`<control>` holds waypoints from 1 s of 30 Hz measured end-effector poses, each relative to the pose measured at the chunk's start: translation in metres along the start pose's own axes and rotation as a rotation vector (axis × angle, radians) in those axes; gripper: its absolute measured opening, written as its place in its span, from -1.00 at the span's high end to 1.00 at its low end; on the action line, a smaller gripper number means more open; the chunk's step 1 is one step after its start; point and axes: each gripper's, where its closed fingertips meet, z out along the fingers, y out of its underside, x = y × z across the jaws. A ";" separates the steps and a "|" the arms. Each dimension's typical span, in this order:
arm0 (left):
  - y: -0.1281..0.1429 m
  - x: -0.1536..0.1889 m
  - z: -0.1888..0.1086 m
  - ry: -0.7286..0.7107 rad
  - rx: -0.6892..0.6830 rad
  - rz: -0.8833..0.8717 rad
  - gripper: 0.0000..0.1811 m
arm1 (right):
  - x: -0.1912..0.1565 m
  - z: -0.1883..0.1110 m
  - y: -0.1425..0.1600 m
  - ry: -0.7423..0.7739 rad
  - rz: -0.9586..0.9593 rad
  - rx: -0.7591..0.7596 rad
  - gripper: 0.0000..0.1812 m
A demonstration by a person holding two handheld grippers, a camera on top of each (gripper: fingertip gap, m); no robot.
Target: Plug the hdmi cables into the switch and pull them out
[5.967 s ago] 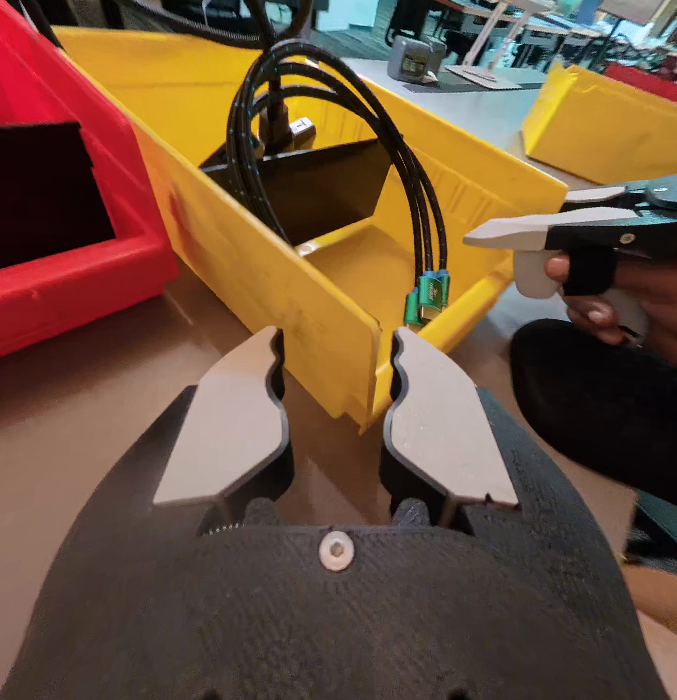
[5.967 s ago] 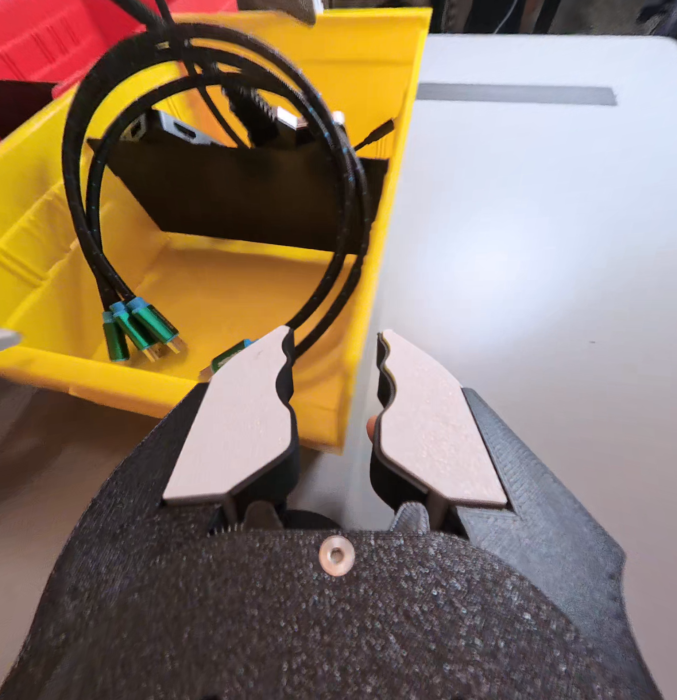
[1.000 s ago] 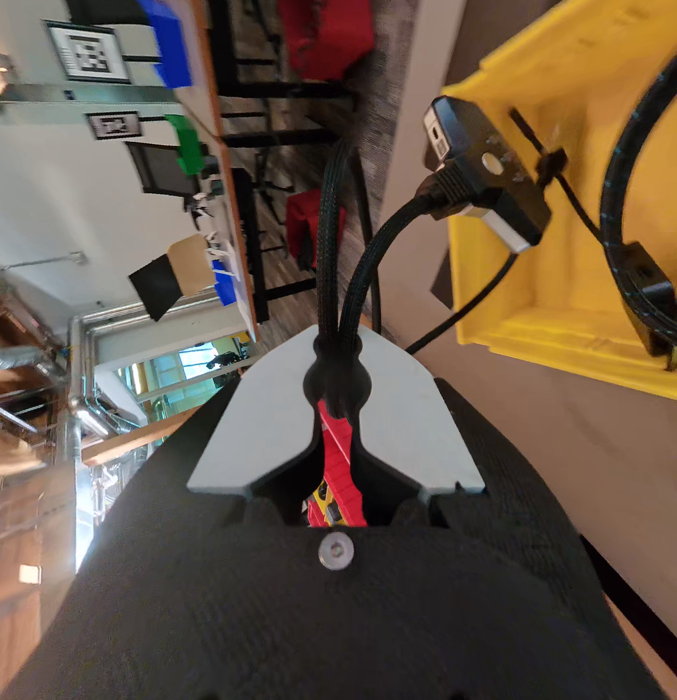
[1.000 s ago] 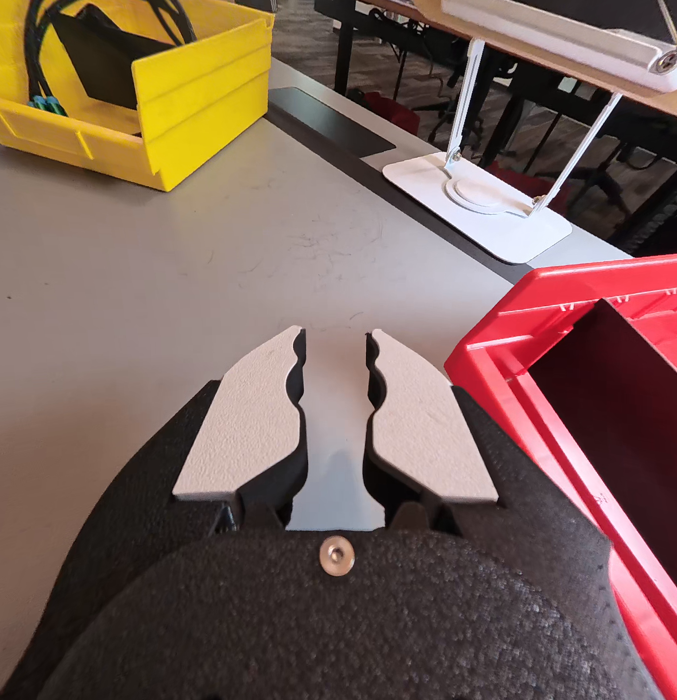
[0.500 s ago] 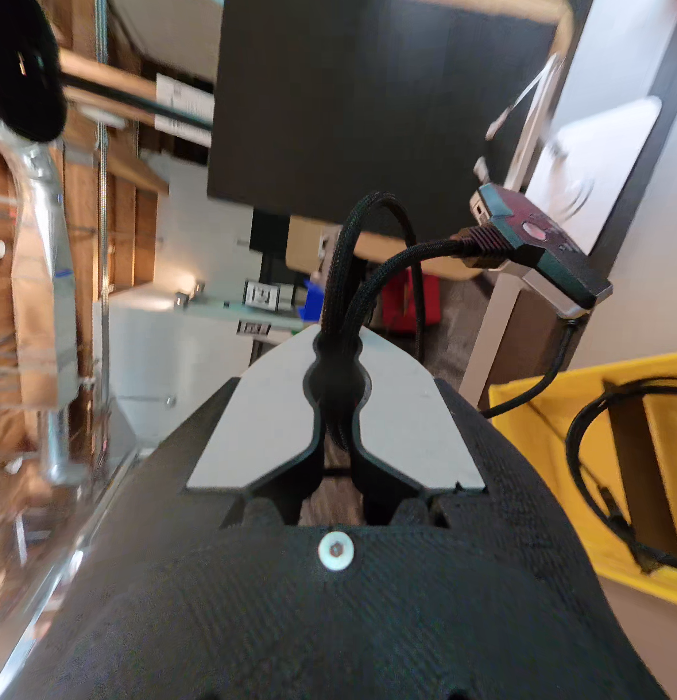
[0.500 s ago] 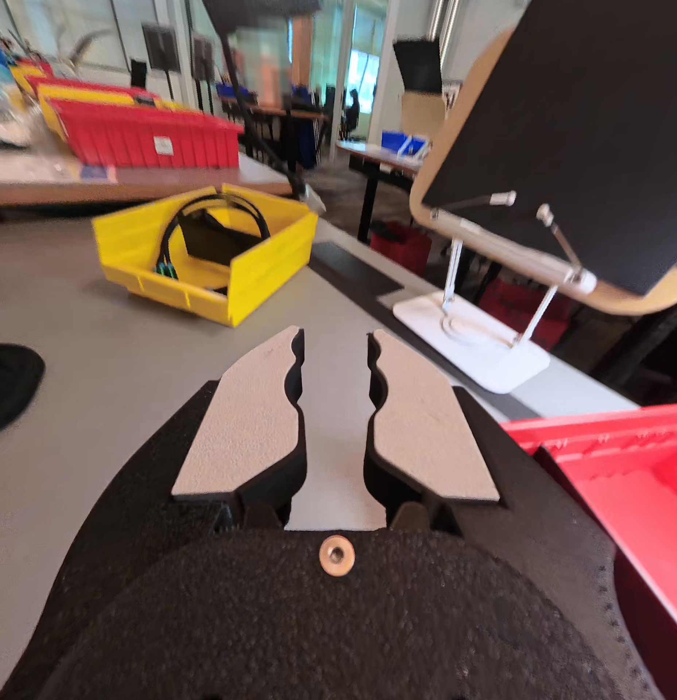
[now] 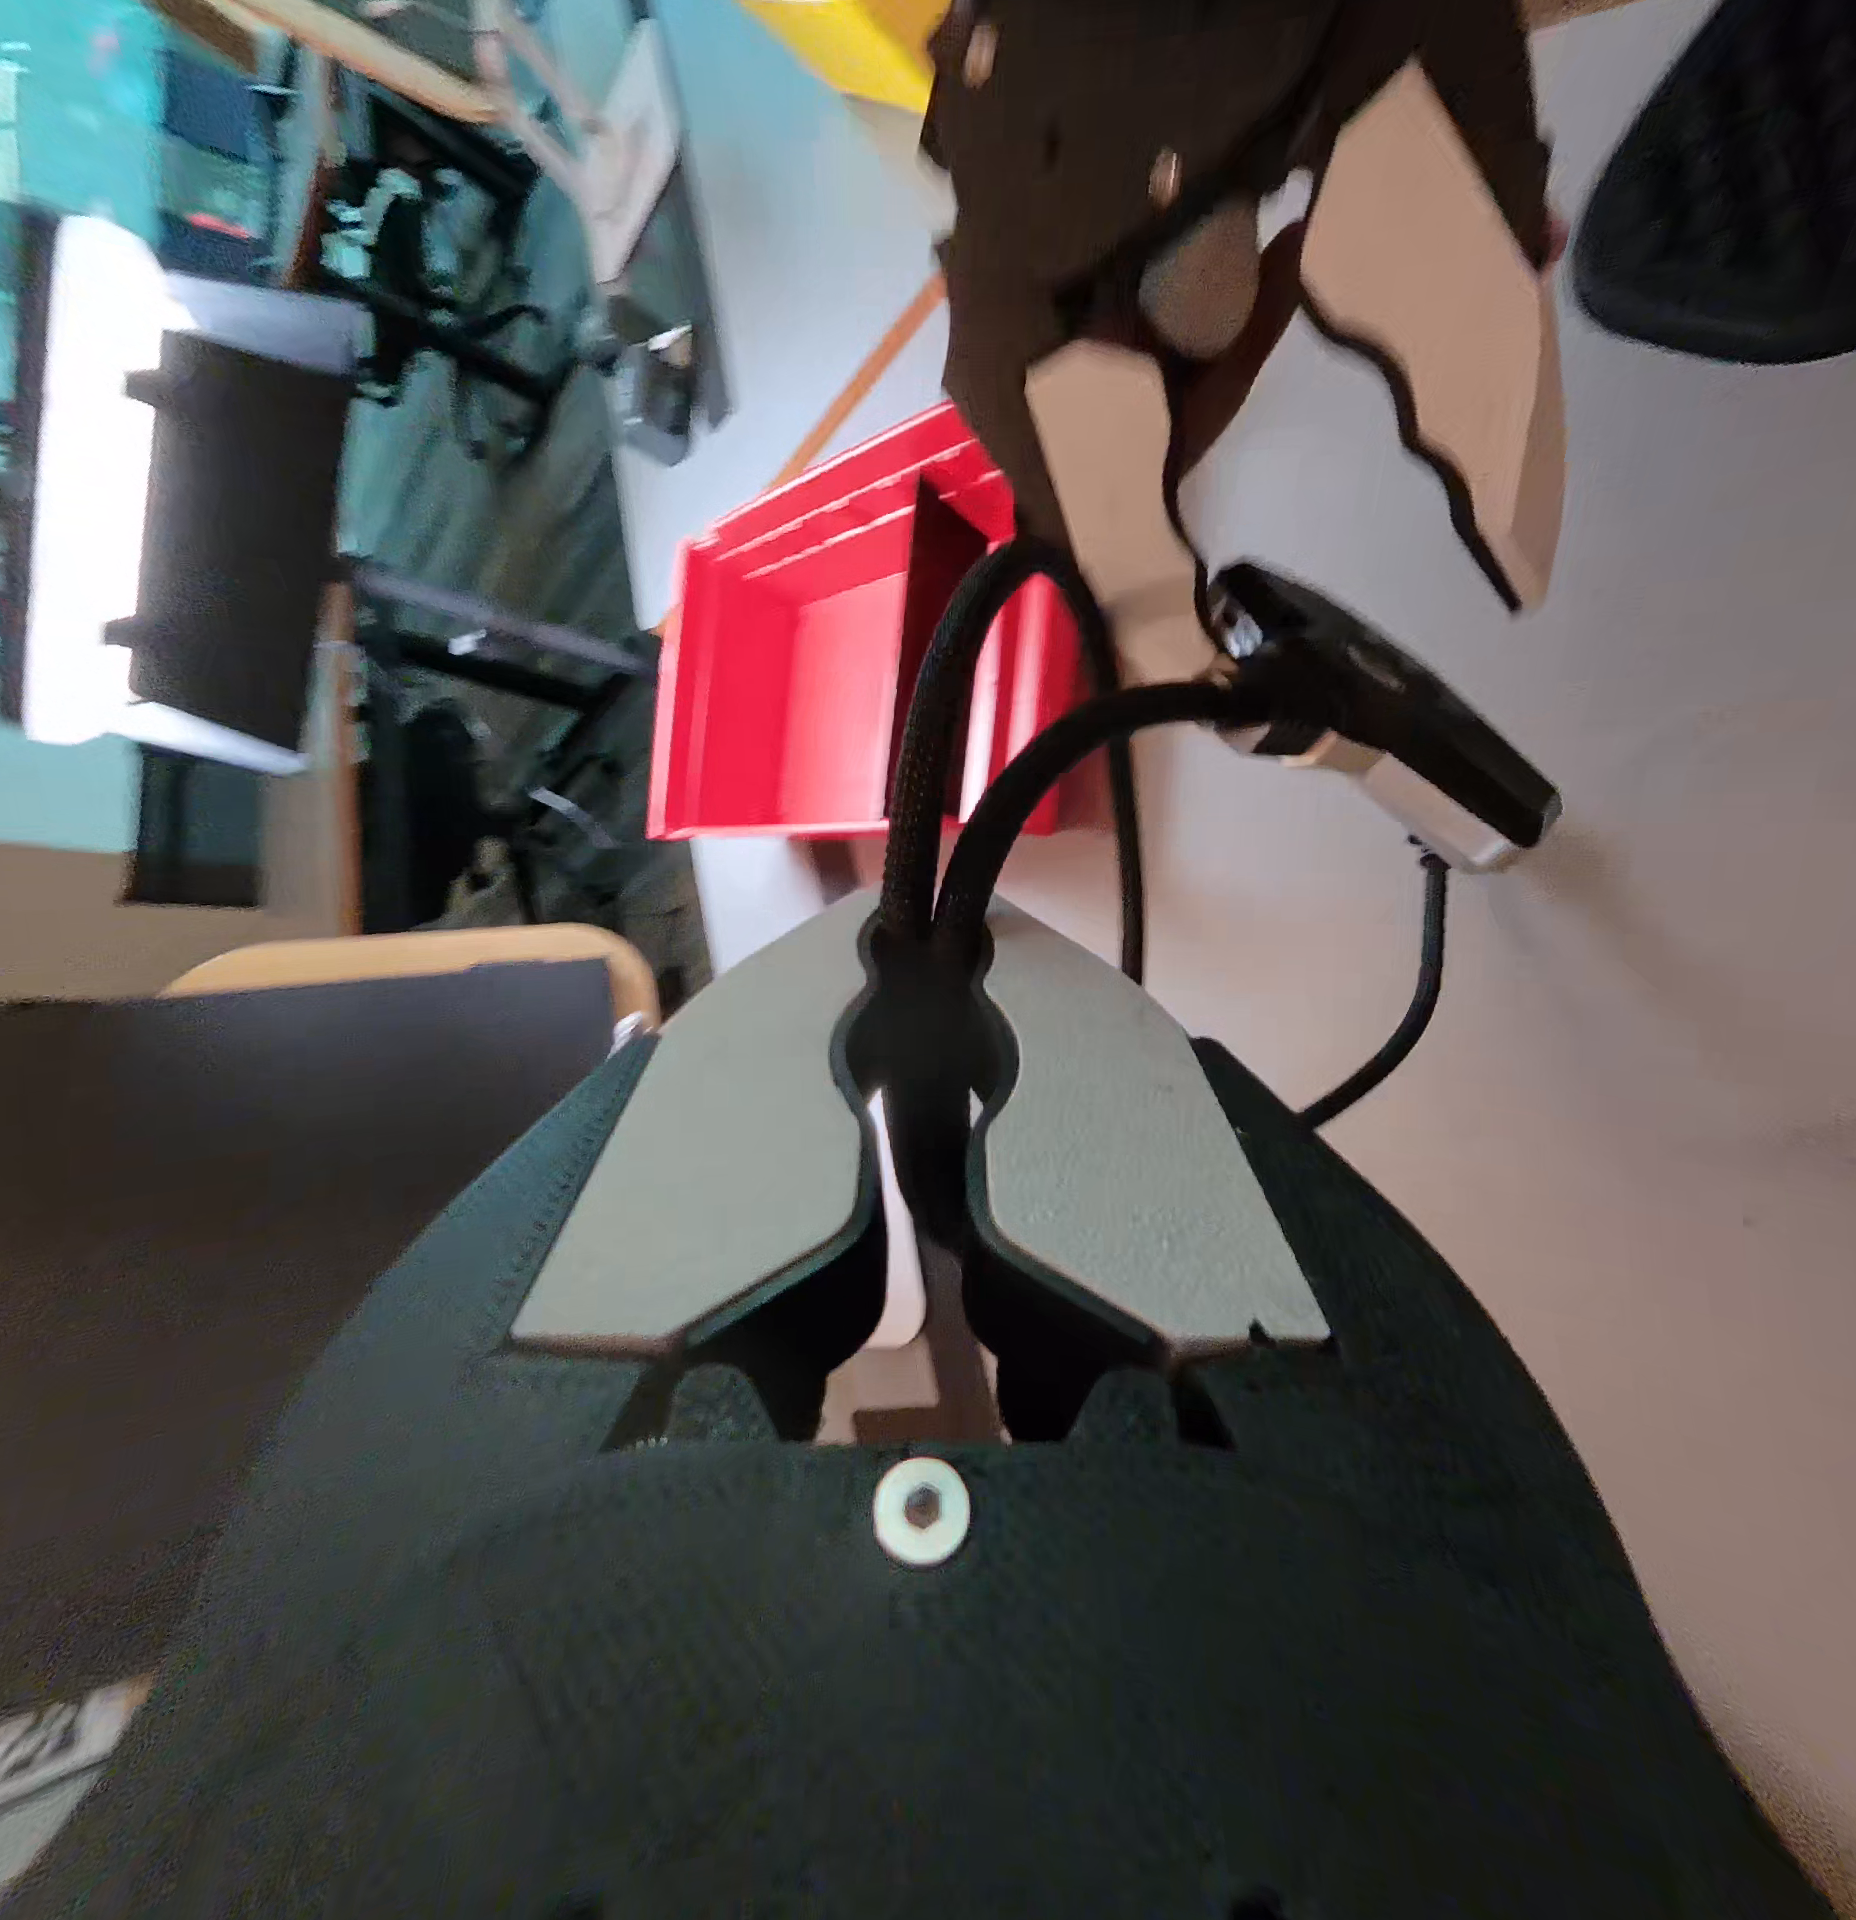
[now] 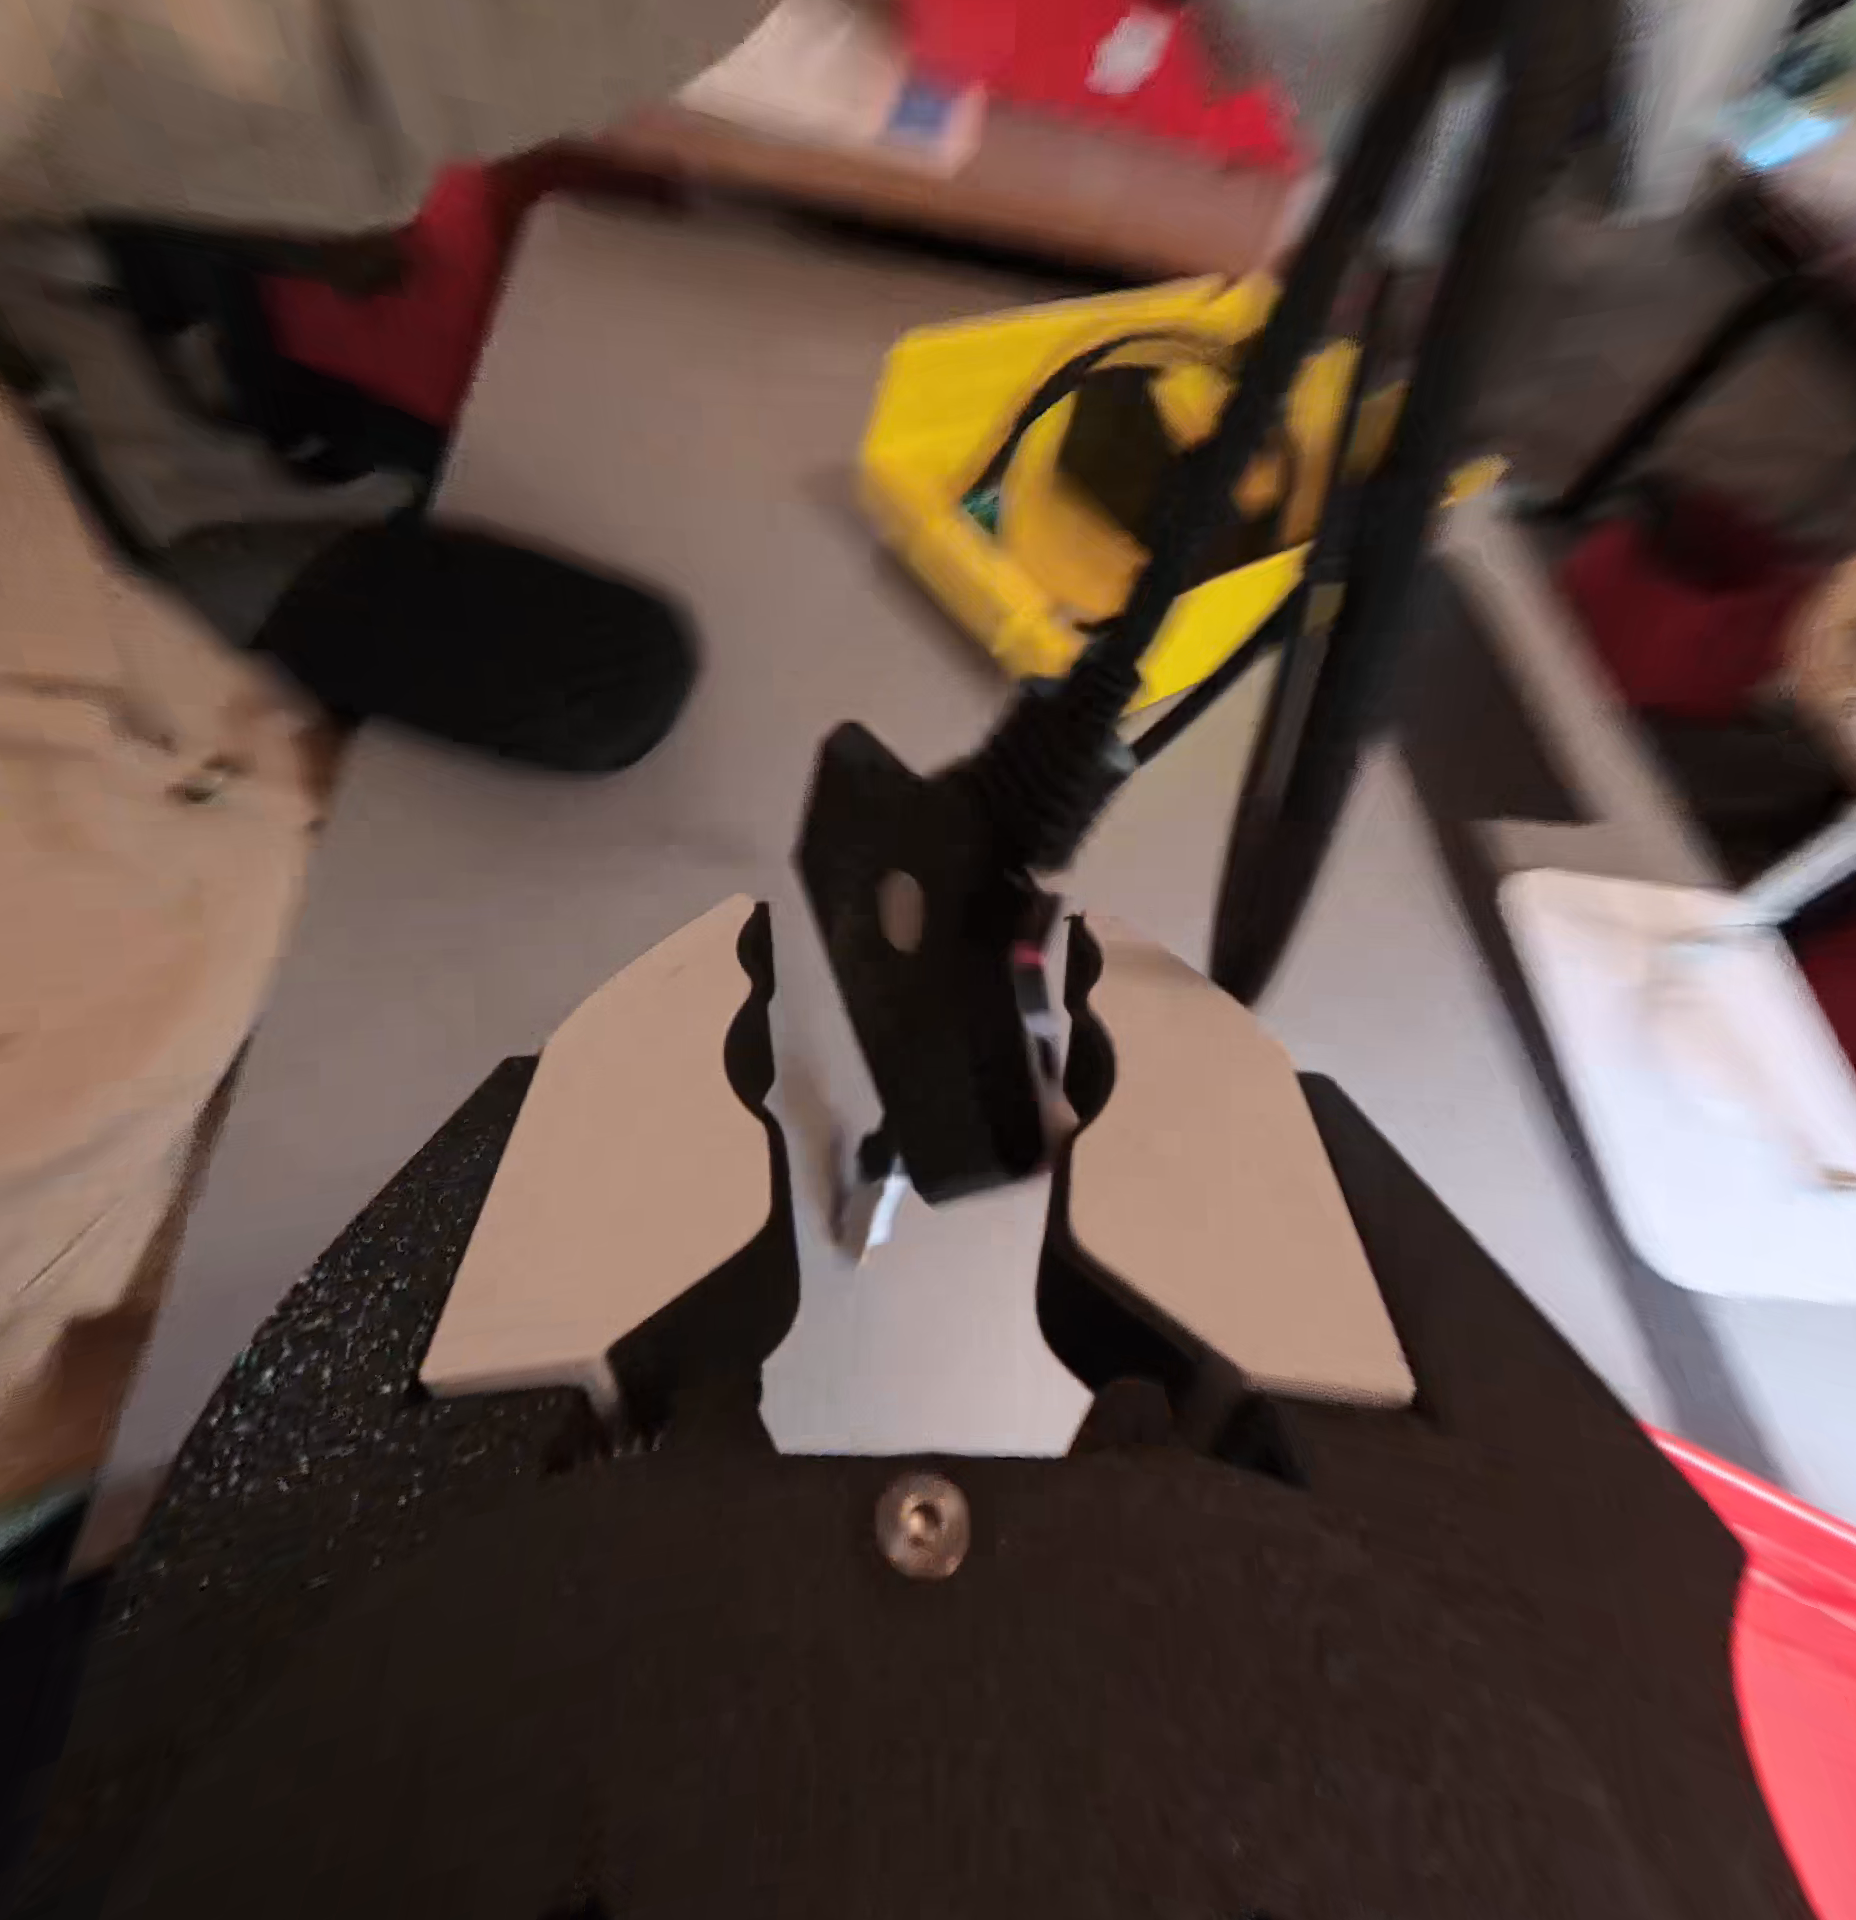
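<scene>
The left gripper [image 7: 926,1003] is clenched on a doubled braided black cable [image 7: 919,790], which loops forward to the switch [image 7: 1391,717], a small black-and-silver box hanging in the air above the table [image 7: 1682,1039]. The right gripper [image 8: 919,1023] is spread wide, its jaws on either side of the switch [image 8: 929,997] without pressing it; blur hides any contact. A yellow bin [image 8: 1017,520] holding more cables sits farther back on the table, and a red bin [image 7: 799,707] lies near its edge.
</scene>
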 end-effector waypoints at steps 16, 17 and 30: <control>0.029 -0.011 0.070 -0.038 0.063 -0.274 0.64 | -0.038 0.066 -0.001 -0.495 0.276 0.459 0.72; 0.034 -0.017 0.065 -0.084 0.053 -0.306 0.57 | -0.035 0.063 -0.006 -0.500 0.301 0.513 0.74; 0.037 0.014 -0.011 -0.117 0.754 -0.990 0.51 | 0.057 -0.010 -0.028 -0.170 0.460 0.999 0.76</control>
